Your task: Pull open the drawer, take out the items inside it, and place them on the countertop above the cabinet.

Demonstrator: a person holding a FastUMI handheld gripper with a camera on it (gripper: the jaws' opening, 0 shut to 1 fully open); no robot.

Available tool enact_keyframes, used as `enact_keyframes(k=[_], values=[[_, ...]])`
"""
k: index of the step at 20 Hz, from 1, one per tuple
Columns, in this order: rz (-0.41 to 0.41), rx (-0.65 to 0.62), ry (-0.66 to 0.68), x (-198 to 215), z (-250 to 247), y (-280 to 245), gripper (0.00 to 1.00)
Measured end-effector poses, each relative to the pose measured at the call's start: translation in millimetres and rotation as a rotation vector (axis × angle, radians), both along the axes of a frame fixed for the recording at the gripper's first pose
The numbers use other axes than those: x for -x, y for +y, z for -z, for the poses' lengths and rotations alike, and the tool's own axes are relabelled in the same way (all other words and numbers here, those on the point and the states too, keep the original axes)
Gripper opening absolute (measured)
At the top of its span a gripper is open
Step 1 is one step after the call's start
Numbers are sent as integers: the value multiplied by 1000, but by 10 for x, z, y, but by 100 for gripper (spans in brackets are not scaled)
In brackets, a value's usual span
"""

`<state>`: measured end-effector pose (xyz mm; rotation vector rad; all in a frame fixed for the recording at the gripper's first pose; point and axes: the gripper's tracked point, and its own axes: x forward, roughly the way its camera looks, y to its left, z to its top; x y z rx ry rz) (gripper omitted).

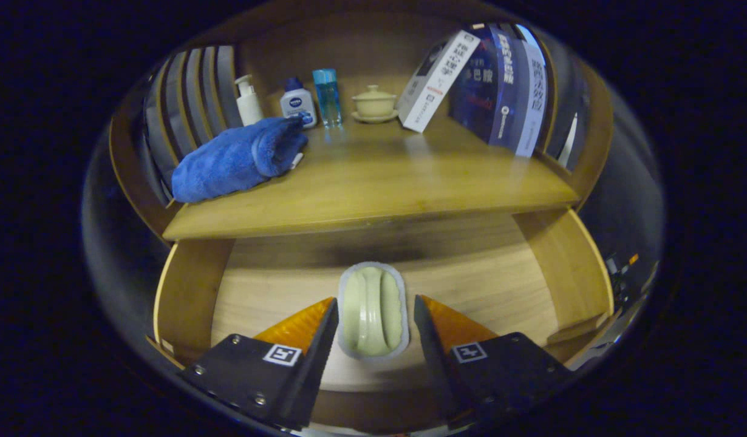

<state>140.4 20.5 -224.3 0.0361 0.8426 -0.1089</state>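
Drawer (pixel 185 291) is pulled open under the countertop (pixel 373 194). Gripper (pixel 373 315) sits low over the drawer, jaws apart, with a pale green oblong dish (pixel 373 311) lying on the drawer floor right between the fingertips. A narrow gap shows on each side of the dish, so no grip on it; the fingers straddle it without clear contact. The dish has a whitish rim and a raised ridge down its middle, long axis running along the fingers.

Drawer floor around the dish is bare wood. The countertop's front edge overhangs the back of the drawer, just beyond the dish.

On the countertop:
- blue towel (pixel 240 159), rolled, at the left, close to the front edge
- white pump bottle (pixel 248 100) behind the towel
- small white bottle with blue cap (pixel 298 102) next to it, touching the towel's end or just behind it, can't tell which
- clear blue bottle (pixel 327 96) beside that
- lidded cup on a saucer (pixel 373 103) at centre back
- white box (pixel 437 79) leaning tilted against upright books (pixel 507 85) at the right

Middle and front right of the countertop are free wood. Slatted panel (pixel 191 97) closes the left side.
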Motion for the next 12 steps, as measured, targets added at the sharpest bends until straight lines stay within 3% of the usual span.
enact_keyframes(k=[3, 7, 9, 11, 12], values=[[25, -15, 27, -51, 139, -44, 73], [20, -55, 56, -44, 245, 31, 20], [-10, -48, 82, 47, 299, 34, 20], [9, -46, 44, 40, 260, -7, 10], [-3, -32, 28, 65, 227, -15, 10]])
